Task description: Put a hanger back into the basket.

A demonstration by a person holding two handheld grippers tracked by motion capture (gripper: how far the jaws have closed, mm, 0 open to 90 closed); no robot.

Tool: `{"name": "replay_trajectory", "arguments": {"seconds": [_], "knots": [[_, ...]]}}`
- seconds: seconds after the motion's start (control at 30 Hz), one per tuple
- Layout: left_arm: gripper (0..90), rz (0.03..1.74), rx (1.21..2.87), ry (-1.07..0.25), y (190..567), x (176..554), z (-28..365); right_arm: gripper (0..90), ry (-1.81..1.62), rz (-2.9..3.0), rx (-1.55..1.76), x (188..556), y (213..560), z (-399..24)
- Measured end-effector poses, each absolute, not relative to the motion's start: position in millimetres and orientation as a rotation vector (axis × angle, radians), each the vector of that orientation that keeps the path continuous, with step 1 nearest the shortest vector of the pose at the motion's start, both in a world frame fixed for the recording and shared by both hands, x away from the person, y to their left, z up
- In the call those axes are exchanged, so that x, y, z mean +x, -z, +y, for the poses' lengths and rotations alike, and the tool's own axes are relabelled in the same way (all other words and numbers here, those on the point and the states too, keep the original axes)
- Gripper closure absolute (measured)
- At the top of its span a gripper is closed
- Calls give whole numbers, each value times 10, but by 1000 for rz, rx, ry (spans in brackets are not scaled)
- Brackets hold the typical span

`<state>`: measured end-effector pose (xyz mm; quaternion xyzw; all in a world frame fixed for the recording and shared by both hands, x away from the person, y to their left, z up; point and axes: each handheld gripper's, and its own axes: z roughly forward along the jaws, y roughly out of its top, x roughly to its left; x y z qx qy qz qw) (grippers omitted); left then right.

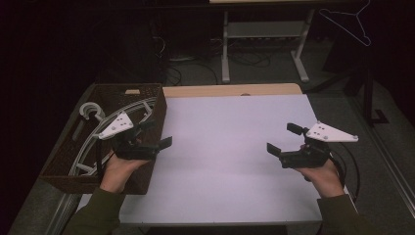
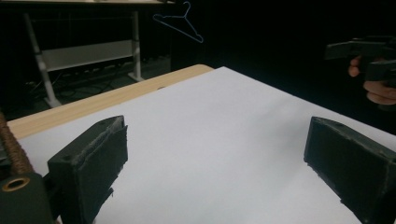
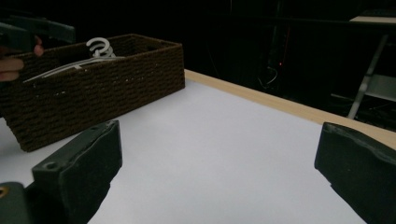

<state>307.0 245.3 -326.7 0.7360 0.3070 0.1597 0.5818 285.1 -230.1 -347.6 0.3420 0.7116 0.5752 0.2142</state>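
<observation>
left gripper (image 1: 155,133) fingers spread, empty | right gripper (image 1: 283,139) fingers spread, empty | hangers (image 1: 93,112) in basket (image 1: 63,161) just behind left fingers | likely light, stiff, slippery, snag-prone | grip at hook neck

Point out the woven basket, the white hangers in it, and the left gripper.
woven basket (image 1: 157,110), high view, on its right wall.
white hangers (image 1: 91,110), high view, on the curled hook at the basket's left side.
left gripper (image 1: 157,133), high view, midway between its open fingertips.

text: none legible | labels: none | note: dim frames may hide small print
</observation>
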Motion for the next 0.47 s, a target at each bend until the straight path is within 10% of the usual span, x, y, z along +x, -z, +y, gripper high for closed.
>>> {"name": "replay_trajectory", "arguments": {"seconds": [0.47], "knots": [[65, 695, 1717, -345, 3277, 3043, 2444, 2, -1622, 1941, 939, 2872, 3451, -2291]]}}
